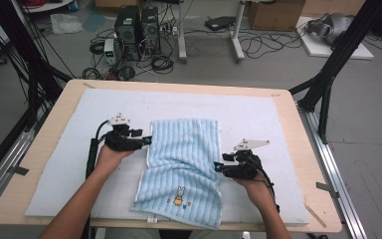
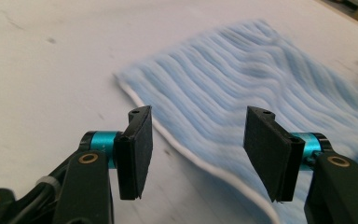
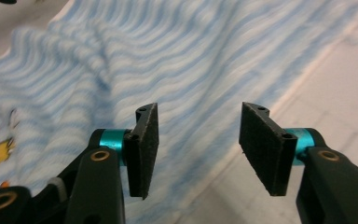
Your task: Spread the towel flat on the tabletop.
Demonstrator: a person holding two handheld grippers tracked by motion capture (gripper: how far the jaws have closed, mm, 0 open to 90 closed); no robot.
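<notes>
white mat (image 1: 258,107) on wooden table (image 1: 298,149); computer towers (image 1: 138,27), cables, cardboard box (image 1: 273,14) on floor beyond.

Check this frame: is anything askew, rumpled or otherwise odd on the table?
The towel lies unevenly folded: its upper layer sits square, but the lower part with the rabbit print skews to the left and the right edge is rumpled near the right tool. Both tools, left too, are open beside its edges. Nothing looks spilled or damaged.

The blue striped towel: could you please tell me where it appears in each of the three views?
High view: the towel lies mid-table on the white mat.
Left gripper view: upper right, beyond the open jaws.
Right gripper view: upper left and centre.
Shared landmark: the towel's white edge binding.
</notes>
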